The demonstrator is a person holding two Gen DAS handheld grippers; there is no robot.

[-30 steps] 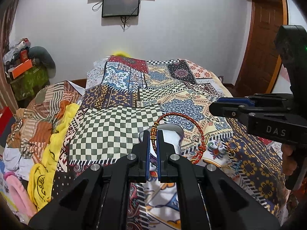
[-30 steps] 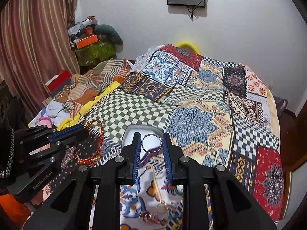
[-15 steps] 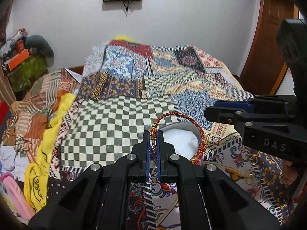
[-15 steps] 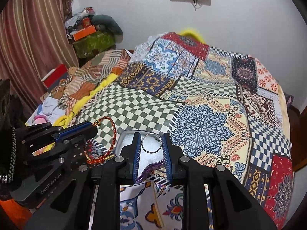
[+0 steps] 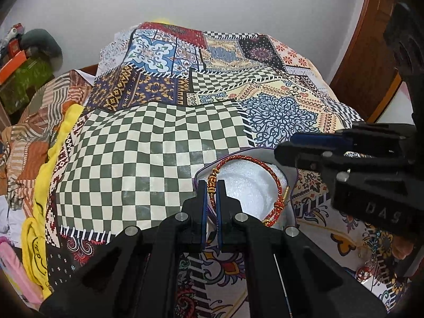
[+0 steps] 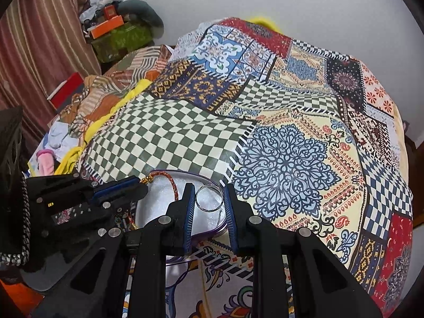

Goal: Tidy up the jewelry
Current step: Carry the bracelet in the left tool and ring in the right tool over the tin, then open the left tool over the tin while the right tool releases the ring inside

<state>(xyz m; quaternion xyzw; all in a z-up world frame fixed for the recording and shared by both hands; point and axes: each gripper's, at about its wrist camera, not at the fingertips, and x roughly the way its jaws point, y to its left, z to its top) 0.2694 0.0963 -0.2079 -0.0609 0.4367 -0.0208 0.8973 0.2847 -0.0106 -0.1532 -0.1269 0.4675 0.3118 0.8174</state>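
My left gripper (image 5: 211,188) is shut on a red braided bracelet (image 5: 275,175) with gold beads and holds it just over a purple-rimmed box with white foam lining (image 5: 246,185) on the bed. My right gripper (image 6: 208,188) is shut on a thin silver ring (image 6: 209,198) and holds it over the same box (image 6: 169,198). The left gripper also shows in the right wrist view (image 6: 137,182) at the left, with the bracelet (image 6: 172,182) hanging from it. The right gripper shows in the left wrist view (image 5: 294,149) at the right.
A patchwork bedspread (image 6: 286,143) covers the bed. More jewelry (image 5: 371,262) lies on it at the near right. Clothes and a yellow cloth (image 5: 37,190) pile along the left side. A wooden door (image 5: 371,47) stands at the right.
Both grippers have moved forward and down over the box, carrying the bracelet and the ring. The box now lies directly under both.
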